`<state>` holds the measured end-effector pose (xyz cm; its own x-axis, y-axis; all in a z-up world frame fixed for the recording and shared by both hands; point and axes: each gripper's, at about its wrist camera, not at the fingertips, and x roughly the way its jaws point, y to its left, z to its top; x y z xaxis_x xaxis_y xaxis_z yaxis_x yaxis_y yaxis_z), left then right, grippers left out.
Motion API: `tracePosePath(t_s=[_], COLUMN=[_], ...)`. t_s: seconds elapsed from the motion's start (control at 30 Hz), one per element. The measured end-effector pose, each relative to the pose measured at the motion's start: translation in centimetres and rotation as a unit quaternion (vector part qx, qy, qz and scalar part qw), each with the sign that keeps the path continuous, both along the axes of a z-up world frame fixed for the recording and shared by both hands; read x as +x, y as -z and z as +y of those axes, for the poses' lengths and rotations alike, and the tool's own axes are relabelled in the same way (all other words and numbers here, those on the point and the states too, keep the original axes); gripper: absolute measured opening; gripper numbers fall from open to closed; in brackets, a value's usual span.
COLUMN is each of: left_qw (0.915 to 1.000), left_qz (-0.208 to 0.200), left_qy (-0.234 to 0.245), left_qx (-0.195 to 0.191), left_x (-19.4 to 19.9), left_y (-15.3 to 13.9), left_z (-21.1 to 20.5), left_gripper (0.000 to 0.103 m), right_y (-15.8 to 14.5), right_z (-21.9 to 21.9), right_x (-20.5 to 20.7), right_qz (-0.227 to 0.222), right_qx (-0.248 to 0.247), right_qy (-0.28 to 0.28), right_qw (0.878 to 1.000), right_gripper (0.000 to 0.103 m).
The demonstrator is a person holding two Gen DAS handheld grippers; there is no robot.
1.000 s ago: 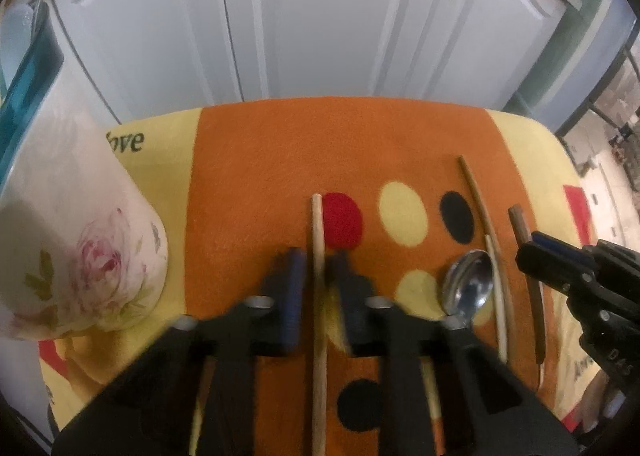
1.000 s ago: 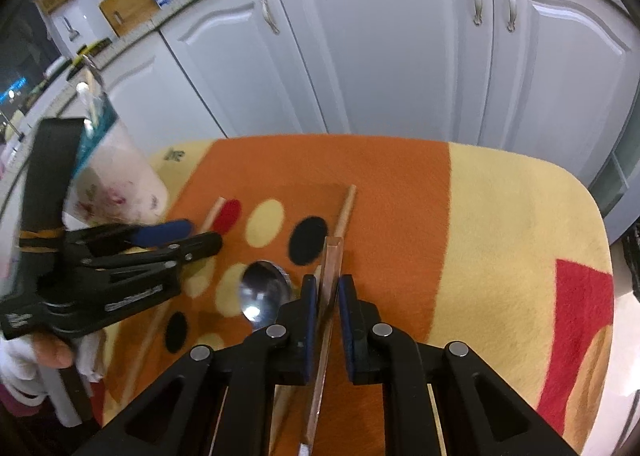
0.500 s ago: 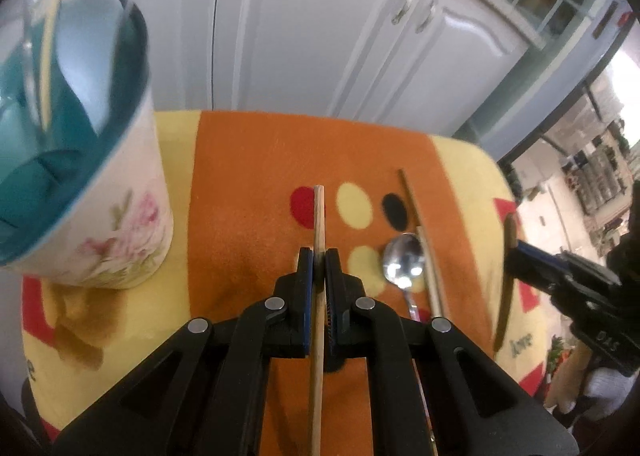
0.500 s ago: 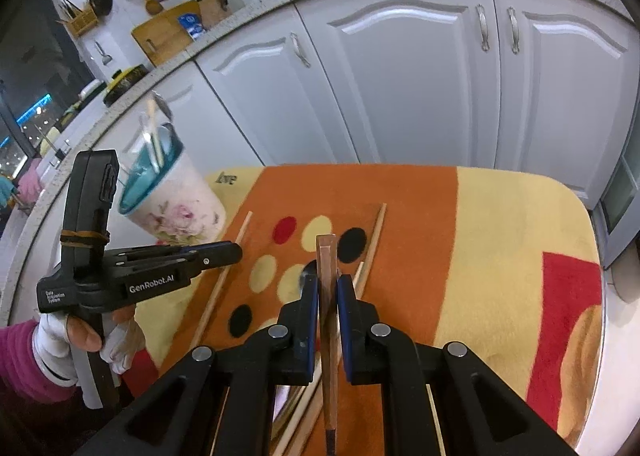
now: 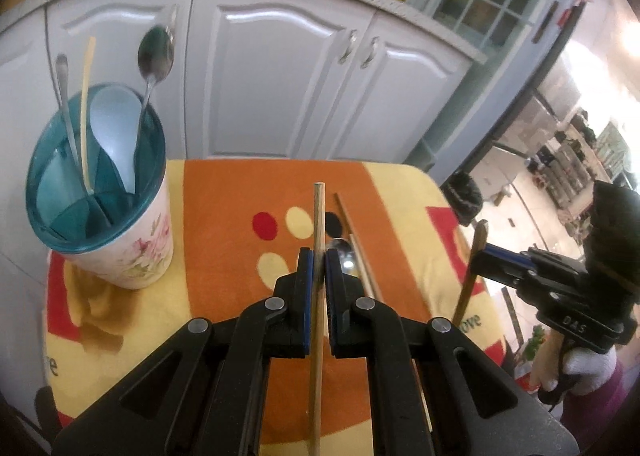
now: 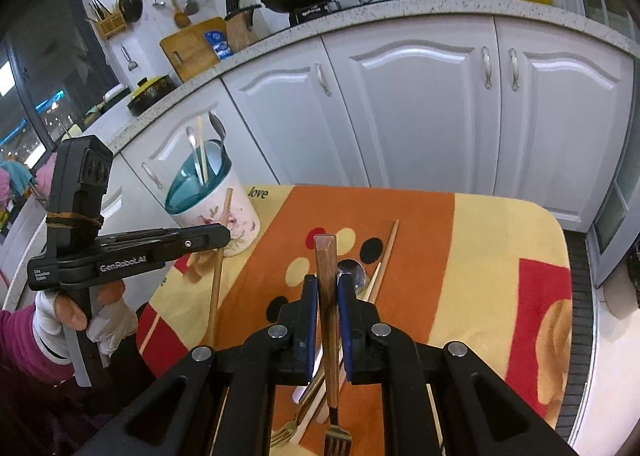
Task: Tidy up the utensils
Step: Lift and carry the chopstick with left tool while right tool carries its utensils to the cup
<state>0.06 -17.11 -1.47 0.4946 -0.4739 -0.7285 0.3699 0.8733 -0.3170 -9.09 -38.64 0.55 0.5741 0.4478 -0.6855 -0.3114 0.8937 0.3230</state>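
My left gripper [image 5: 317, 256] is shut on a pale wooden chopstick [image 5: 318, 212], held clear of the cloth. My right gripper [image 6: 327, 284] is shut on the brown wooden handle of a fork [image 6: 325, 256], whose tines [image 6: 337, 436] hang near the camera. Each wrist view shows the other gripper: the left gripper [image 6: 224, 234] with its chopstick [image 6: 218, 276], the right gripper [image 5: 486, 256] with its fork handle [image 5: 471, 268]. At the table's left stands a floral utensil cup [image 5: 132, 252] [image 6: 236, 212] with a teal insert. It holds spoons, a chopstick and a white scoop.
On the orange and yellow tablecloth [image 5: 224, 216] lie a metal spoon [image 6: 352, 272], pale chopsticks [image 6: 386, 252] and a gold fork [image 6: 296, 416]. White cabinet doors [image 6: 420, 104] stand just past the table's far edge. Gloved hands [image 6: 108, 320] hold both grippers.
Both grippers rose and tilted up, lifting the chopstick and the fork off the cloth. The left jaws closed fully onto the chopstick. The cup's rim and contents came into view.
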Motion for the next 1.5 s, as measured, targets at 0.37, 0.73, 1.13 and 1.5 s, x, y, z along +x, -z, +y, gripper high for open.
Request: tracePosePath(t_s=[0.37, 0.73, 1.13, 1.5], left_qw=[0.9991, 0.9980, 0.9970, 0.9943], left_qz=[-0.035, -0.057, -0.069, -0.086], left_qy=[0.015, 0.002, -0.027, -0.057], left_qx=[-0.017, -0.026, -0.023, -0.028], left_x=[-2.5, -2.6, -1.9, -1.2], left_y=[-3.2, -5.3, -6.6, -8.2], left_z=[1.2, 2.9, 5.2, 8.1], left_gripper=[0.004, 0.004, 0.004, 0.004], right_y=[-2.4, -5.3, -7.4, -9.1], right_z=[0.3, 1.9, 4.7, 7.6], right_x=[-2.2, -2.0, 0.2, 2.3], right_qz=[-0.031, -0.067, -0.095, -0.113], right_qx=[0.000, -0.009, -0.025, -0.046], right_qy=[0.000, -0.018, -0.041, -0.066], right_qw=[1.000, 0.998, 0.994, 0.990], right_gripper=[0.009, 0.009, 0.009, 0.009])
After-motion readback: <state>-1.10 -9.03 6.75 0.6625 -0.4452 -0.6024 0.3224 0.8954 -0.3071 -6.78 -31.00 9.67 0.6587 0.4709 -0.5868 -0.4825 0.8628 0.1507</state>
